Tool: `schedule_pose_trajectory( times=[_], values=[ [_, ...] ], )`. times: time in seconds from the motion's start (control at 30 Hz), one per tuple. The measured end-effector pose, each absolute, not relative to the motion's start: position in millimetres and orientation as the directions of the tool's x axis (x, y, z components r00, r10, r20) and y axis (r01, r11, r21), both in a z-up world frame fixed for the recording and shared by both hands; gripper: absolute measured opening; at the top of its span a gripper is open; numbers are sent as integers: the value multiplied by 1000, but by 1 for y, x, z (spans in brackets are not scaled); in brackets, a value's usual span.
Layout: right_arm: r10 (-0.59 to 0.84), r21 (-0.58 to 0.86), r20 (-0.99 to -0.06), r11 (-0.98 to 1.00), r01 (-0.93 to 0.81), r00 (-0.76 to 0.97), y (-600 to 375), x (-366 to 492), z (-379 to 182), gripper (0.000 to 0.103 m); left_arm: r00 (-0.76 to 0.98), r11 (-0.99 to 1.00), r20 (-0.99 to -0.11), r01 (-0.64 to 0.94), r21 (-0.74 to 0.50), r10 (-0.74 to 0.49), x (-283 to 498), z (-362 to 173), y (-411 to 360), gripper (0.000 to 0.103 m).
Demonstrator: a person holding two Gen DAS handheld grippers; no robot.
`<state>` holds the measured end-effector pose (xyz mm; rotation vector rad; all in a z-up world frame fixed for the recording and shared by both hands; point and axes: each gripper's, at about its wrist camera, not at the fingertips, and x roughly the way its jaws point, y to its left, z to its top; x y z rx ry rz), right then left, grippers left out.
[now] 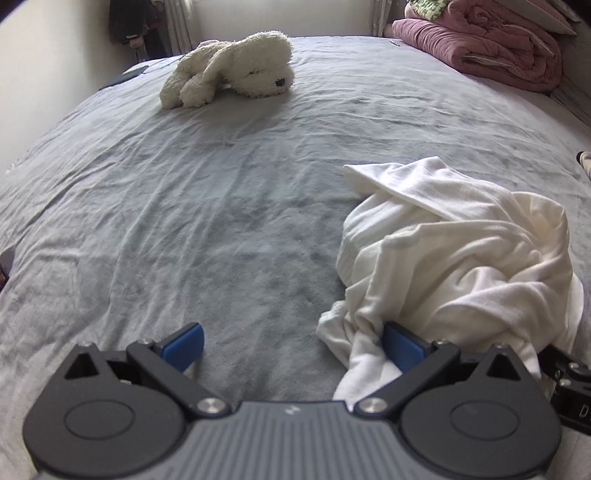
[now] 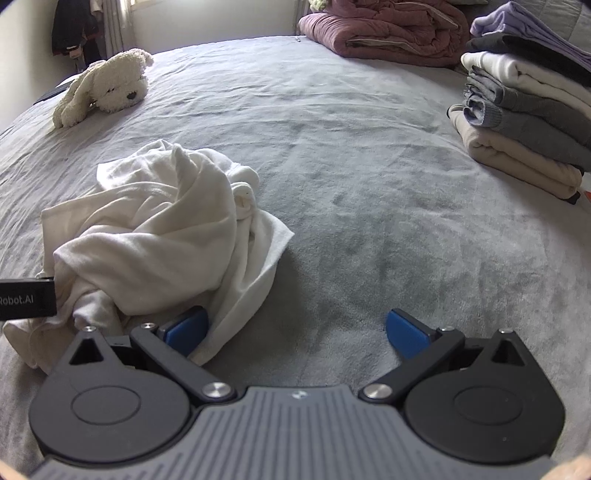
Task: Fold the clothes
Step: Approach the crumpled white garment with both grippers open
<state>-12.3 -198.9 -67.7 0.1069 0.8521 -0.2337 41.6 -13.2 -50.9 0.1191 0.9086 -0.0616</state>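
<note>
A crumpled white garment (image 1: 458, 251) lies in a heap on the grey bedsheet (image 1: 207, 221). In the left wrist view it sits to the right, and its near edge drapes over the right blue pad of my left gripper (image 1: 293, 345), which stands open with bare sheet between its fingers. In the right wrist view the same garment (image 2: 155, 229) lies to the left, its hem touching the left blue pad of my right gripper (image 2: 297, 332), also open and holding nothing. The other gripper's black body (image 2: 26, 297) pokes in at the left edge.
A cream plush dog (image 1: 232, 68) lies at the far left of the bed. A folded pink quilt (image 2: 380, 26) sits at the far edge. A stack of folded clothes (image 2: 528, 110) stands at the right. Bare grey sheet (image 2: 369, 184) spreads across the middle.
</note>
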Motion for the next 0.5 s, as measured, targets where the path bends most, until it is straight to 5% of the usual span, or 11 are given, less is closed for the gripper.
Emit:
schedule_pose_trajectory(
  times=[0.5],
  values=[
    [-67, 18, -780, 991, 129, 623, -207, -13, -61, 103, 623, 986, -782, 136, 102, -5, 38, -45, -11, 103]
  ],
)
